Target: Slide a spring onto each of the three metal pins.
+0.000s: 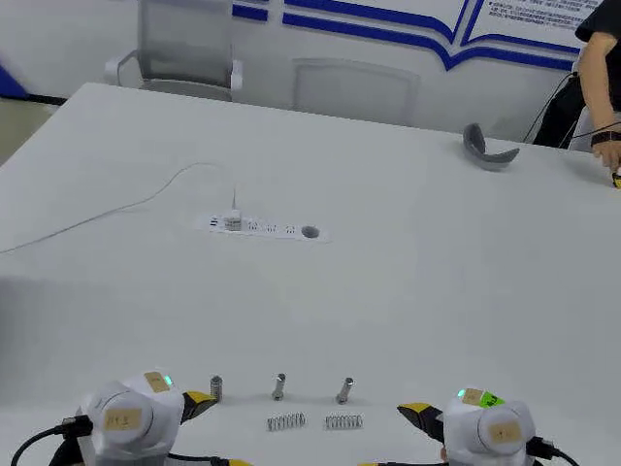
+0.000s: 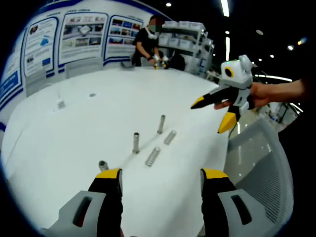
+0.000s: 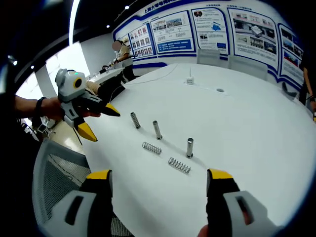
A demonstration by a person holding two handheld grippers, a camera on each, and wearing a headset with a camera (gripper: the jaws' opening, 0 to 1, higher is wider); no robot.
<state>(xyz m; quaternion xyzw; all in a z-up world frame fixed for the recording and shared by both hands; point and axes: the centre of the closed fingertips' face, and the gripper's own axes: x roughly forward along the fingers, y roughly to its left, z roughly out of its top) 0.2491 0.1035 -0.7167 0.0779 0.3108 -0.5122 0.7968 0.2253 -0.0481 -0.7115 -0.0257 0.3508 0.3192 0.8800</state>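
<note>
- The left gripper (image 2: 162, 174), white-bodied with yellow-and-black jaws, is spread wide at the near edge of the white table (image 1: 437, 291), with nothing between its jaws.
- The right gripper (image 3: 159, 174), of the same build, is also wide apart and has hold of nothing.
- Three short grey metal pins stand upright in a row between the two grippers, a little ahead of their jaw tips.
- The ribbed pin (image 1: 216, 388), nearest the left gripper, looks darker and coiled along its length, and appears to carry a spring already.
- The middle pin (image 1: 279, 386) and the bare end pin (image 1: 345, 390), nearest the right gripper, are smooth.
- Two loose coiled wire springs lie flat on the grippers' side of the row.
- The first loose spring (image 1: 286, 421) lies just before the middle pin, and the second loose spring (image 1: 343, 421) just before the bare end pin.
- Neither spring touches a gripper.
- Well beyond both grippers lies a long white power strip (image 1: 262, 228), and its thin white cable (image 1: 126, 206) trails off toward the left gripper's side.
- A grey curved object (image 1: 488, 148) rests far ahead of the right gripper.
</note>
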